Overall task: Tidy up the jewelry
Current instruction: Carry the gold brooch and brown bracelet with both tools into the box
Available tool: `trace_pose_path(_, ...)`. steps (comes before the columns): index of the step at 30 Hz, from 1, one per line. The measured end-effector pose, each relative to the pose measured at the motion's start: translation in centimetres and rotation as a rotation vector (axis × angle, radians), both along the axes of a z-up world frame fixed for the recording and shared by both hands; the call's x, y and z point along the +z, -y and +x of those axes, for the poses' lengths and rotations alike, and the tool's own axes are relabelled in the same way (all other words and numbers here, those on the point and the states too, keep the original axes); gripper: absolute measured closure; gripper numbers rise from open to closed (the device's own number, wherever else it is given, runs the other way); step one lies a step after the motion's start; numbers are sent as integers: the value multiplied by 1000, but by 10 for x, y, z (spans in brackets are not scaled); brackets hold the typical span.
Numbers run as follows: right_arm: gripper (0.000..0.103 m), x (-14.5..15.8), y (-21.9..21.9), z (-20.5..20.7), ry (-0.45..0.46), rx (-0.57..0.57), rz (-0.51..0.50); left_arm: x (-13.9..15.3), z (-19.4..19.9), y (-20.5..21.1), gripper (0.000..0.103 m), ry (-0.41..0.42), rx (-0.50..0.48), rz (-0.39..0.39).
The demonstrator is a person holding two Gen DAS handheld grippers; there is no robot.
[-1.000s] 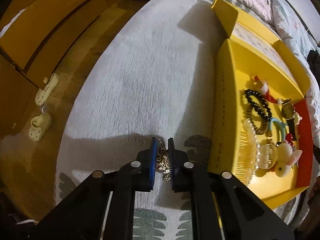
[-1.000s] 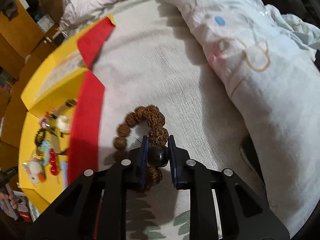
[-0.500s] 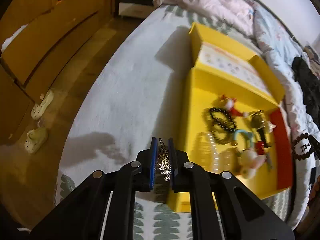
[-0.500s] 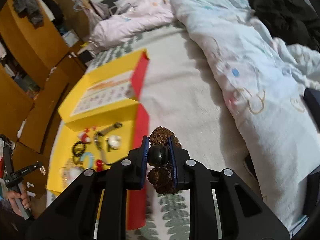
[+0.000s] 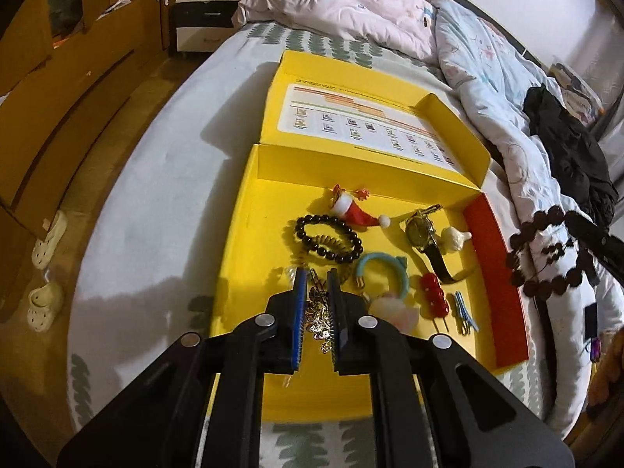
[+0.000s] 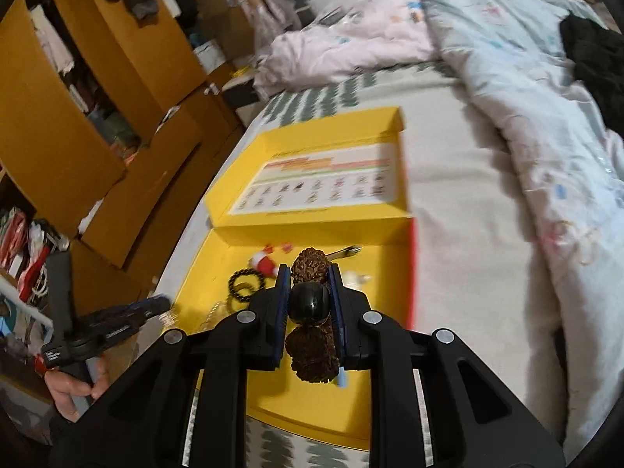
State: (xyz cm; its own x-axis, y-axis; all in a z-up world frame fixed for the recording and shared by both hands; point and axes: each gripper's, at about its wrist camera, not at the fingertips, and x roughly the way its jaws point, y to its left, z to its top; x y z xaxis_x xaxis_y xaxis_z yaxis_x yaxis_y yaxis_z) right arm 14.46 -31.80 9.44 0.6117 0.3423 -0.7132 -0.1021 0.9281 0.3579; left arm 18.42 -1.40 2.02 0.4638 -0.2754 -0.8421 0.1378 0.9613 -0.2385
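Jewelry is in both my hands: a tangle of gold chain [image 5: 319,318] pinched tight in my left hand-held gripper [image 5: 315,292], and a chunky brown seed-bead bracelet [image 6: 311,263] clamped by its dark round bead [image 6: 309,303] in my right hand-held gripper [image 6: 309,296]. From the left camera that bracelet hangs off past the red side [image 5: 493,273] of the yellow box [image 5: 249,202]; from the right one it looks to sit above the box floor. The gold chain hovers over the near end of the box.

Plenty is already in: a black bead bracelet [image 5: 329,238], a little Santa-hat charm [image 5: 353,210], a watch [image 5: 419,230], a teal bangle [image 5: 384,273], red beads [image 5: 433,294], blue clips [image 5: 464,312], a white figure [image 5: 454,238]. So sorting is, I'd say, well along. What's left, as far as I can see, is setting these two pieces down into free yellow space. The box lies open on the bed [image 5: 156,179], lid [image 5: 362,124] folded back, quilt [image 5: 487,74] bunched beyond, slippers [image 5: 45,304] on the floor.
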Motion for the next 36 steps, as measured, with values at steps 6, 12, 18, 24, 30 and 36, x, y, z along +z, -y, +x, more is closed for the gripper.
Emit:
trace_pose_path(6, 83, -19, -34, 20, -41, 63, -7, -15, 22, 18, 92, -38, -5, 8)
trace_pose_path(12, 83, -41, -39, 35, -89, 69, -7, -23, 39, 30, 92, -44, -13, 17)
trace_pose_path(18, 83, -51, -38, 42, -107, 74, -1, -26, 44, 43, 92, -59, -61, -6)
trace_pose_path(24, 83, -59, -40, 45, -128, 73, -4, -25, 51, 80, 92, -51, -159, -13)
trace_pose_path(30, 83, -71, -31, 51, -155, 63, 11, -40, 64, 110, 92, -75, -197, 23)
trace_pose_path(36, 83, -88, -24, 56, -198, 39, -18, -56, 76, 119, 92, -114, -206, 32)
